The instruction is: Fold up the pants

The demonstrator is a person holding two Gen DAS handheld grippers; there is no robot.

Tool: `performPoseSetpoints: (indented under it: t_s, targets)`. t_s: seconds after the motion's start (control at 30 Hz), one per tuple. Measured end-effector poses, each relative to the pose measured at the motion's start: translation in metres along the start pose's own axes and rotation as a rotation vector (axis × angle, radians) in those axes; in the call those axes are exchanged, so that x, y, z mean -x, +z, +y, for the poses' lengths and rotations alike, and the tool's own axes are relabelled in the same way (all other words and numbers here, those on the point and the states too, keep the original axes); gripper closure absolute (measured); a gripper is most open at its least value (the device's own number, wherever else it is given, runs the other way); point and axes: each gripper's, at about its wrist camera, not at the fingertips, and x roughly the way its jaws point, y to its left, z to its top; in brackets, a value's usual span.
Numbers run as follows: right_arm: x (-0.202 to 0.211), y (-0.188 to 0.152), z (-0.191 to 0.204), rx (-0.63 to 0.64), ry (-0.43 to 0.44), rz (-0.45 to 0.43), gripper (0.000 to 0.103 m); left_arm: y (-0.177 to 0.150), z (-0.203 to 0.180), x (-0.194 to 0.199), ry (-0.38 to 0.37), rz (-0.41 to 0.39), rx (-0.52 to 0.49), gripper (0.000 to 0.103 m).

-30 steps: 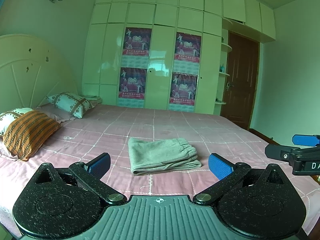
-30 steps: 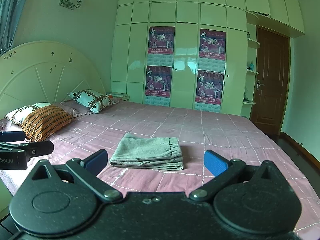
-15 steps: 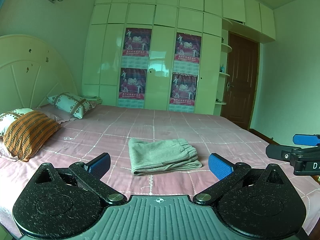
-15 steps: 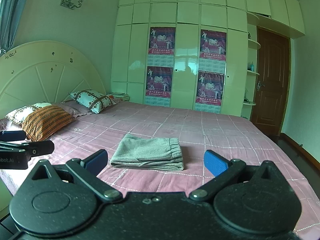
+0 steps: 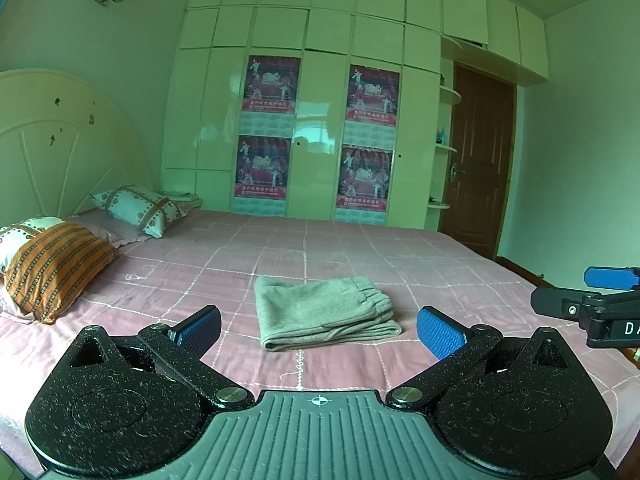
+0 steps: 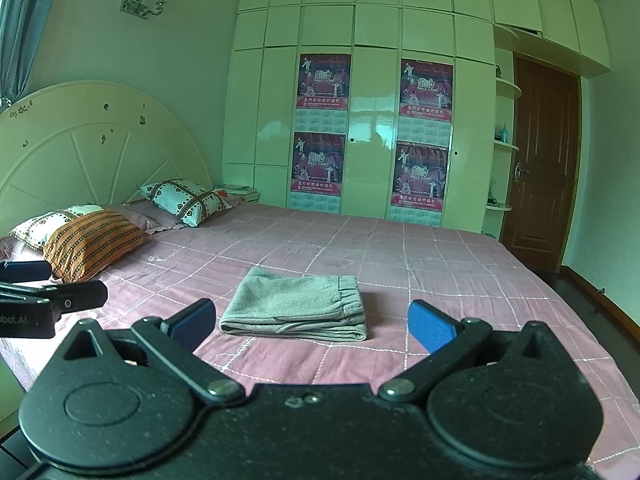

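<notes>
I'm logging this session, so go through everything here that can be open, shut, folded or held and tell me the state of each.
pants: folded into a compact stack, lying flat on the bed, held by neither gripper
left gripper: open, empty, apart from the pants
right gripper: open, empty, apart from the pants
door: shut
wardrobe: doors shut
striped pillow: lying against the headboard end

Grey pants (image 5: 324, 312) (image 6: 296, 308), folded into a neat flat rectangle with several stacked layers, lie on the pink checked bedspread (image 5: 400, 256), elastic waistband at the right.
</notes>
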Motion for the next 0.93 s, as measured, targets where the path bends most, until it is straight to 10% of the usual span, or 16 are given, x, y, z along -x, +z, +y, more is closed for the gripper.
performPoseSetpoints:
  t_s: [0.93]
  targets:
    - [-0.0016, -0.0017, -0.0007, 0.009, 0.003, 0.006, 0.006, -0.001, 0.0047, 0.0011, -0.006, -0.018, -0.003, 0.0]
